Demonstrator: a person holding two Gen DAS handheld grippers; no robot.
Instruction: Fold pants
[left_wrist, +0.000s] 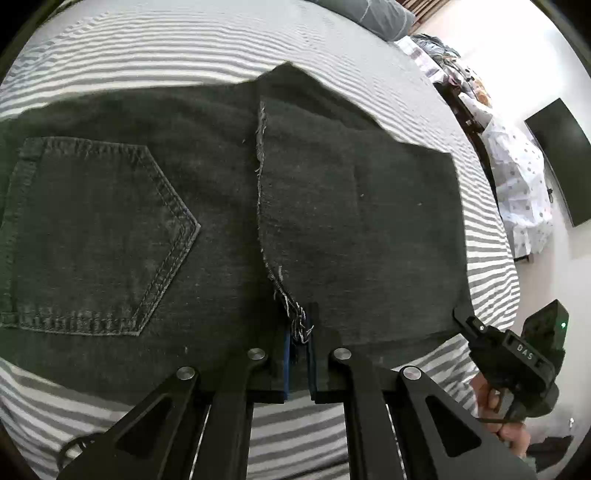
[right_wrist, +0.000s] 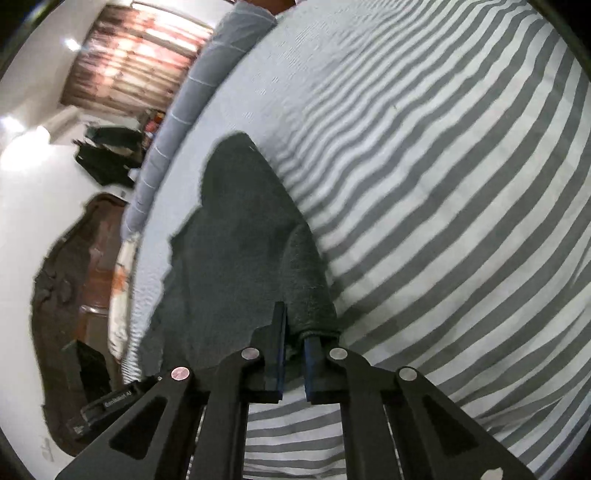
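Striped bedspread carried dark pants; left gripper pinched the frayed hem, right gripper the folded near edge. Shallow bites risked slipping when lifted.

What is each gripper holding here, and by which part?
Both hold the dark jeans: the left gripper pinches the frayed hem at the near edge; the right gripper pinches the folded corner.
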